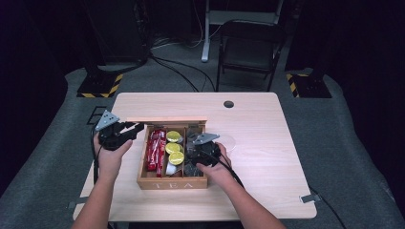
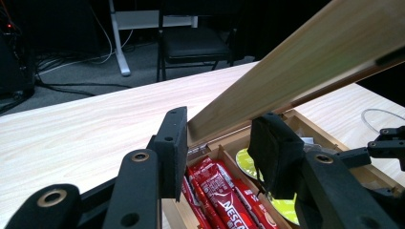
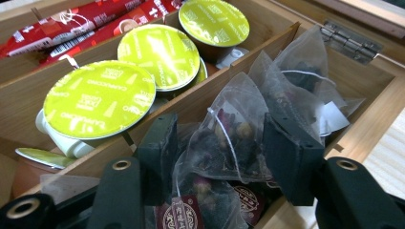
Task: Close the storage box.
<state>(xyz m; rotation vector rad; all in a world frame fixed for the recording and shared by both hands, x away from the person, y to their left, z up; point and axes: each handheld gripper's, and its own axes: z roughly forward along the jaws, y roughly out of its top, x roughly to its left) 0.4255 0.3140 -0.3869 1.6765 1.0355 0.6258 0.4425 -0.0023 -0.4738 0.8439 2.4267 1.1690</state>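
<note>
Clear tea bag with dark bits inside, standing up in the right-hand part of the wooden box. Set between the two black jaws of the right tool, with more clear tea bags behind it. Jaws spread a bit on each side of the bag; hard to tell if the pads press on it. Seen from above, right tool dipping into the box from the near right side, held in the right hand.

In the middle part of the box, round green-topped cups in a row. In the left part, red stick packs lying long ways.

Box lid up, tilted, hinged at the far side of the box. Left tool pinching the left corner of the lid, one pad on each face. Seen from above, left tool just left of the box, held in the left hand.

Box on a light wood table, toward the near left. Clear round thing on the table just right of the box. Small dark hole in the far part of the table. Black chair on the grey floor past the table.
</note>
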